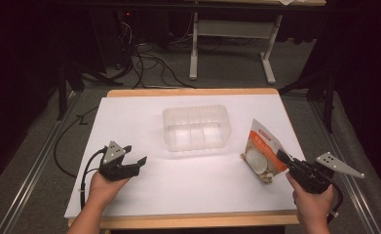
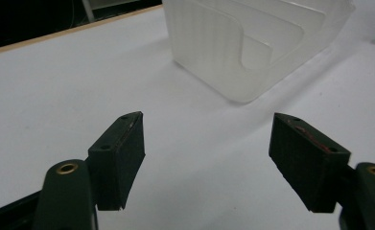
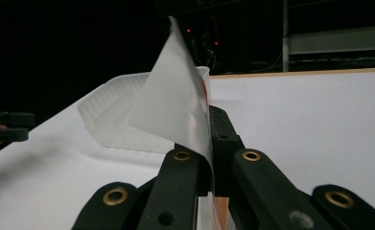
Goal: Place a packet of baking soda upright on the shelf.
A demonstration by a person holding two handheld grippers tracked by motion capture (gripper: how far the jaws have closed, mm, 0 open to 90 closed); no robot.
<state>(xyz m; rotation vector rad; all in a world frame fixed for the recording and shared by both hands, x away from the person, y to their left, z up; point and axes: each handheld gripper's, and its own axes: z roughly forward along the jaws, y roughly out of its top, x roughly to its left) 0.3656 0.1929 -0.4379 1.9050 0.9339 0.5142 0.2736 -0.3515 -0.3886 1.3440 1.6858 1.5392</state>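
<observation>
A clear plastic tub (image 1: 197, 127) stands in the middle of the white table top; it also shows in the left gripper view as the tub (image 2: 252, 43) and in the right gripper view as the tub (image 3: 113, 115). My right gripper (image 1: 283, 158) is shut on the edge of a snack pouch (image 1: 263, 151), orange and white with a clear window, held tilted just above the table at the right. Seen edge-on, the pouch (image 3: 175, 103) rises from between the jaws. My left gripper (image 1: 134, 156) rests low at the left, open and empty, and its gripper (image 2: 206, 153) points toward the tub.
The white sheet (image 1: 129, 117) covers a wooden table (image 1: 193, 91). Beyond the far edge stand a white desk frame (image 1: 232, 29) and loose cables (image 1: 149, 63) on the grey floor. Metal rails (image 1: 32, 165) run along both sides.
</observation>
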